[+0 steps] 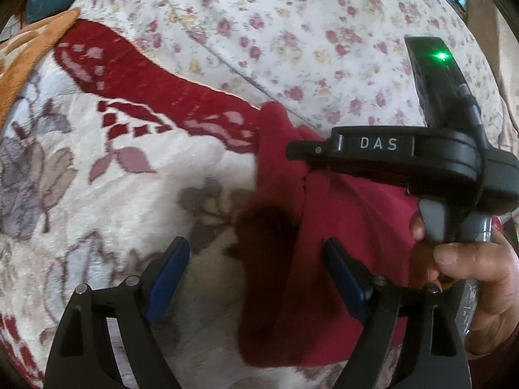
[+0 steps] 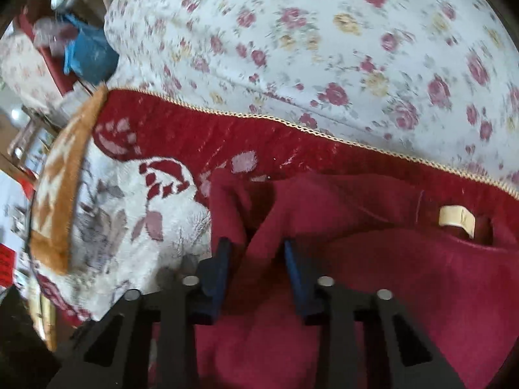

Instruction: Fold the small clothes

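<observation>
1. The small piece of clothing is a dark red garment (image 2: 373, 275), fleecy-looking, lying rumpled on a plush blanket (image 1: 107, 178) that's white with grey leaf shapes and a deep red border. Past the blanket's edge there's a floral sheet (image 1: 292, 32) with pink and yellow roses.
2. Left gripper (image 1: 256, 278): jaws spread wide, nothing pinched. Its blue pads (image 1: 168, 275) hang over the left edge of the garment, 1 over bare blanket and the other over red cloth. Can't tell if the tips touch the fabric.
3. Right gripper (image 2: 258, 259): jaws drawn in narrow with a raised fold of the red garment standing between the 2 blue pads (image 2: 220, 272). The pads look pressed against that fold, so I'd call it gripping the cloth.
4. In the left wrist view you can see the right gripper's black body (image 1: 421, 152) with "DAS" on it and a green light, held by a hand (image 1: 470, 269) on a grey handle, above the garment.
5. A cream label (image 2: 455, 218) shows at the neck opening of the garment, off to the right.
6. An orange-and-white cloth (image 2: 61, 194) lies at the blanket's left end.
</observation>
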`<move>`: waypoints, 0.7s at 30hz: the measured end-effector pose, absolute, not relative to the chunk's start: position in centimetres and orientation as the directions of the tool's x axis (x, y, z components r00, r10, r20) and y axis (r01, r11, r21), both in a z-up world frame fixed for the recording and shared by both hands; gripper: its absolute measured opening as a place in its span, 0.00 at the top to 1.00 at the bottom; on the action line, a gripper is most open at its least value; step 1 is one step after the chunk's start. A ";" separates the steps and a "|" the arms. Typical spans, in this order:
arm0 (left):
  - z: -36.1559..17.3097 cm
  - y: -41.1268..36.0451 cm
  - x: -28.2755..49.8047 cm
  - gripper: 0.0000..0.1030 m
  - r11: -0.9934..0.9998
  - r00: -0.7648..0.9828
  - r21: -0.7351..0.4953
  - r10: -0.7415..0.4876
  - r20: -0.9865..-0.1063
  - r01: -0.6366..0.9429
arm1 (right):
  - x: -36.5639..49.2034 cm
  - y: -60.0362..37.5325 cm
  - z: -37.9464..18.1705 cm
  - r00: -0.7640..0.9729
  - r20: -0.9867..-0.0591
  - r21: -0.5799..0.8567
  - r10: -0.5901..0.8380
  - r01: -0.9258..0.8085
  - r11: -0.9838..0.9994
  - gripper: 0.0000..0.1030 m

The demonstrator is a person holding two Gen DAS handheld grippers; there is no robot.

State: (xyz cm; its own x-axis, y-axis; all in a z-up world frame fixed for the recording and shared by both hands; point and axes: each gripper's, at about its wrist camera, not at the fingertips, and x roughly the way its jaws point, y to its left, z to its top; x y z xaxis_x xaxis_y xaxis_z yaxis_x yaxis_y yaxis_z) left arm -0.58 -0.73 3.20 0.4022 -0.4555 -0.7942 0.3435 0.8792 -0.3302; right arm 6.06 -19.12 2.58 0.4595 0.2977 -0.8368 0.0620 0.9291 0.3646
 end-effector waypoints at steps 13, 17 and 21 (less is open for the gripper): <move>4.0 -1.7 -1.5 0.82 0.816 0.343 -0.415 -0.555 -0.758 0.402 | 6.7 -18.5 4.7 0.434 -0.825 0.423 0.361 0.050 0.905 0.30; 4.2 -1.3 -1.9 0.83 0.812 0.351 -0.419 -0.562 -0.749 0.405 | 8.6 -15.6 3.2 0.300 -0.903 0.323 0.306 0.009 0.946 0.16; 4.2 -1.1 -2.2 0.83 0.811 0.350 -0.417 -0.563 -0.749 0.411 | 9.9 -13.5 1.3 0.224 -0.947 0.229 0.229 -0.026 0.973 0.07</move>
